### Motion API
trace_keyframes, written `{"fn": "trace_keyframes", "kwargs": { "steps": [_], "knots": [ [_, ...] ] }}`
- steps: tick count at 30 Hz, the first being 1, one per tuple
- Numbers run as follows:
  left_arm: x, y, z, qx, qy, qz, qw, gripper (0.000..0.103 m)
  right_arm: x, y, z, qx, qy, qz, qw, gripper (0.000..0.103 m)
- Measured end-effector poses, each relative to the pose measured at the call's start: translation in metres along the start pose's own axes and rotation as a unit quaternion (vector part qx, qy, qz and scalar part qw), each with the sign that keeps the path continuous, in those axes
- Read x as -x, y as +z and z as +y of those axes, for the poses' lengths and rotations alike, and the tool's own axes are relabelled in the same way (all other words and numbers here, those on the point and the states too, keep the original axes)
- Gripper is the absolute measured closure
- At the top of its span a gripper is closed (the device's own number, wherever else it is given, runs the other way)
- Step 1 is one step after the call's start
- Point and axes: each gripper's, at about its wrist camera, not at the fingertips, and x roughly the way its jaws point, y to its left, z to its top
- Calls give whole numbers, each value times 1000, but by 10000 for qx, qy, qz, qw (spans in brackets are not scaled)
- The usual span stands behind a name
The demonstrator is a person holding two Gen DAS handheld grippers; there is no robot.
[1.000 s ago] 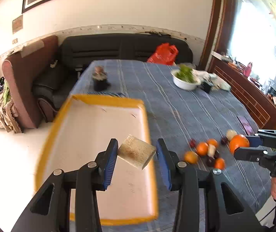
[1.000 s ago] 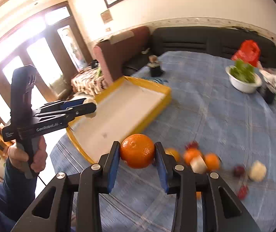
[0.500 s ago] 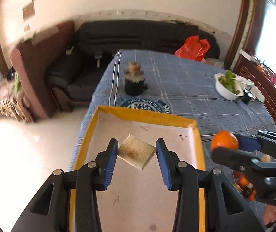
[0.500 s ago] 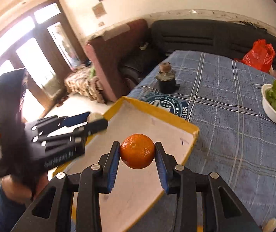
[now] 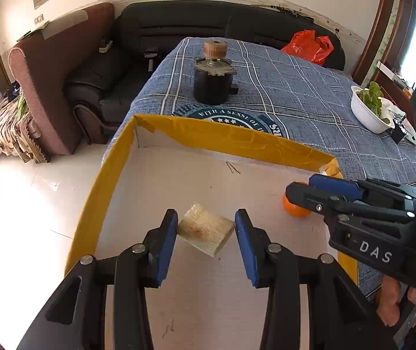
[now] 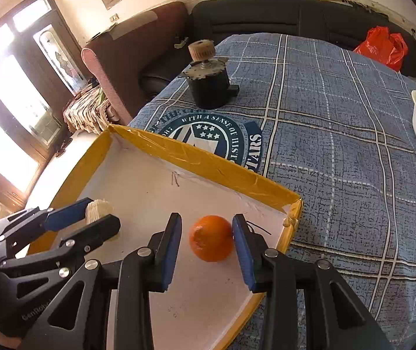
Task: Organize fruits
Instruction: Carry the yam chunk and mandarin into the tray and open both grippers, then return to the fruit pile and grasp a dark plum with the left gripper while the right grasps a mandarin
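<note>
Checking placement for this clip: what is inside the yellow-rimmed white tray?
Nothing rests loose in the yellow-rimmed white tray. Over it, tongs hold a round orange fruit and a pale cut chunk. Floor beneath them is hidden.

Both fisheye cameras are riding on the handheld grippers, looking steeply down along the fingers and sitting close above the shallow white tray with yellow taped rim [image 5: 238,141] [image 6: 208,157]. Each view is facing across the blue plaid tablecloth [image 5: 295,87] [image 6: 339,116] toward the black leather sofa [image 5: 178,26] [image 6: 266,17], and both are sharing the tray, the cloth and the other gripper.
</note>
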Motion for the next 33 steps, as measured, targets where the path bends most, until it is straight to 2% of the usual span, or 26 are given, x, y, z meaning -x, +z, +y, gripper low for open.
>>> {"fn": "trace_keyframes", "kwargs": {
  "steps": [6, 11, 13, 17, 20, 33],
  "knots": [
    [1, -1, -7, -139, 125, -95, 9998, 63, -1, -3, -5, -58, 78, -17, 10000, 61],
    [7, -1, -17, -302, 256, -207, 9990, 56, 7, -6, -3, -12, 103, -90, 9999, 52],
    [11, -1, -18, -287, 252, -260, 9989, 54, 16, -9, -3, 9, 51, -153, 9999, 51],
    [22, -3, -23, -249, 259, -377, 9986, 49, 35, -15, -10, -75, 128, -293, 9995, 40],
    [31, -8, -30, -307, 289, -490, 9979, 45, 51, -23, -14, -105, 148, -436, 9989, 36],
    [79, -37, -66, -393, 229, -967, 9943, 37, 120, -86, -36, -175, 393, -738, 9963, 36]
  ]
}}
